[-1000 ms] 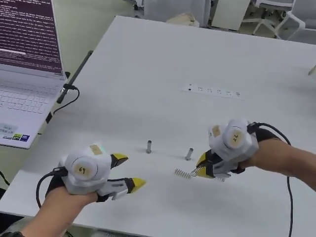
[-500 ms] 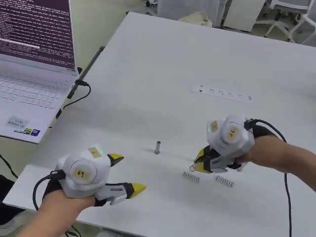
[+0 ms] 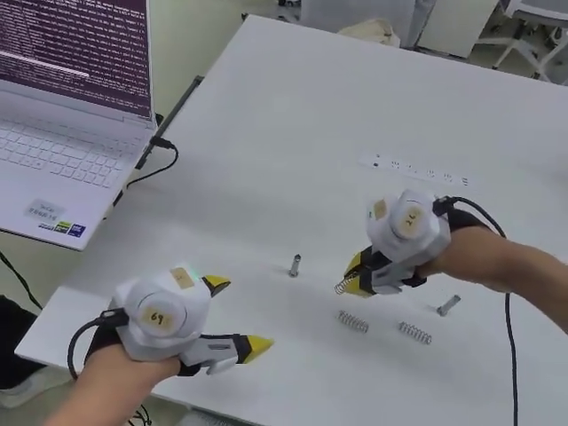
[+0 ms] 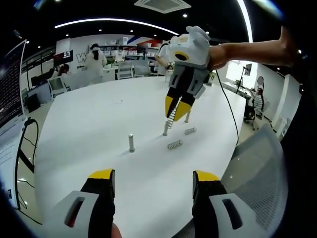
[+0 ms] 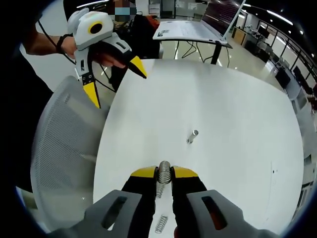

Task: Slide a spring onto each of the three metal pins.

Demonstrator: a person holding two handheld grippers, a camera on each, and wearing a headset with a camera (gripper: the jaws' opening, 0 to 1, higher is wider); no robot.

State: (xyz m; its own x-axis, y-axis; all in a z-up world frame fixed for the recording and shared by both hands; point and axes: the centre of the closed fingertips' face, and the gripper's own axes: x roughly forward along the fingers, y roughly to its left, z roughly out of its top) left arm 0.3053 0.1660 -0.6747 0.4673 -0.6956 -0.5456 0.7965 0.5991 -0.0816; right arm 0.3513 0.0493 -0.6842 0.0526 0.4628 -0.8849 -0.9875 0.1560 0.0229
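Observation:
My right gripper (image 3: pixel 353 282) is shut on a small metal spring (image 3: pixel 341 286), held above the table; the spring (image 5: pixel 164 169) stands clamped between its yellow tips. In the left gripper view the held spring (image 4: pixel 172 115) hangs close over the middle pin (image 4: pixel 166 130), with another pin (image 4: pixel 132 142) to the left. Short steel pins stand on the white table: one (image 3: pixel 295 264) left of the right gripper, one (image 3: pixel 448 305) to its right. Two loose springs (image 3: pixel 352 321) (image 3: pixel 414 333) lie in front. My left gripper (image 3: pixel 238 315) is open and empty at the near left.
An open laptop (image 3: pixel 71 133) sits on the left with a black cable (image 3: pixel 153 160) at the table edge. A white power strip (image 3: pixel 417 170) lies further back. A grey mesh chair (image 5: pixel 64 144) stands beside the table's near edge.
The right gripper has risen off the table with one spring in its tips, leaving two springs behind. The head camera shifted, bringing a pin into sight right of the hand. The left gripper barely moved.

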